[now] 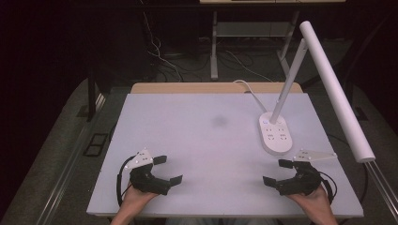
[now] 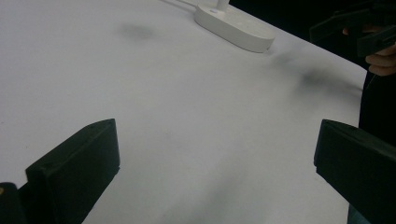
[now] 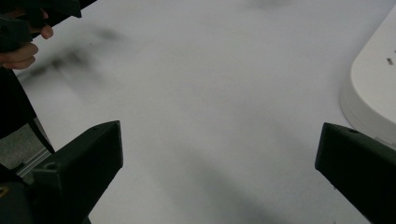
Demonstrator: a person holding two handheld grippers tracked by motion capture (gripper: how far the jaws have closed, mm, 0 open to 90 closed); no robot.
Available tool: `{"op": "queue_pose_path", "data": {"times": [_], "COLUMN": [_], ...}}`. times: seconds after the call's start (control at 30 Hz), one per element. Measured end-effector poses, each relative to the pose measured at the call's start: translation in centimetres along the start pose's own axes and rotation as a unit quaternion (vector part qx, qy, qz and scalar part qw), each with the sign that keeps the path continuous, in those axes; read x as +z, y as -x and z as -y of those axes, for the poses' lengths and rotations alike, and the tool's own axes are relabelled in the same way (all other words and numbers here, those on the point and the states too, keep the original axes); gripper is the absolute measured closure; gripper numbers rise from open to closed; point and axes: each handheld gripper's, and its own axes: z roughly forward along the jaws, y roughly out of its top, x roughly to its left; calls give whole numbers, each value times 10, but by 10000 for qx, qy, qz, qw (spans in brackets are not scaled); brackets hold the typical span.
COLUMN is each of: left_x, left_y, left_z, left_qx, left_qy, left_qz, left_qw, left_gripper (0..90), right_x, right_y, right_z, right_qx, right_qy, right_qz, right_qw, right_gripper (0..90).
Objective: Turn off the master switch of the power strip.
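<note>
One wide, pale grey rectangular tabletop (image 1: 197, 140) fills the middle of the high view, with a strip of light wood along its far edge at the top of the surface. One faint dark smudge (image 1: 219, 121) marks it just above the centre of the frame.

One tall white desk lamp (image 1: 300, 79) stands at the right of the frame: its long white tube head slants from the upper right down to the right edge, a slim white arm leans under it, and its oval white base (image 1: 275, 134) sits on the tabletop right of centre, with four small groups of markings and one white cord running off toward the far edge. The same base appears at the top centre of the left gripper view (image 2: 233, 27) and at the right edge of the right gripper view (image 3: 373, 93).

Two black hand-held grippers rest low in the high view, well apart from each other. The left gripper (image 1: 168, 169) is at the lower left, its two fingers spread wide with nothing between them. The right gripper (image 1: 277, 171) is at the lower right, near the lamp base but not touching it, its two fingers likewise spread and empty. Each carries one grey three-cornered plate on top and one black cable
</note>
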Motion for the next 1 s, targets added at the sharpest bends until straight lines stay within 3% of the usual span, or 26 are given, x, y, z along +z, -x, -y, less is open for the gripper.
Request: {"op": "queue_pose_path", "data": {"times": [1.0], "left_x": [-1], "left_y": [-1], "left_z": [1], "left_qx": [-18], "left_qy": [-17], "left_qz": [-55], "left_qw": [10000], "left_gripper": [0], "right_x": [1], "right_y": [4], "right_z": [-37], "right_qx": [-250], "right_qy": [-100], "right_qz": [-27], "right_qw": [9996], "right_gripper": [2]}}
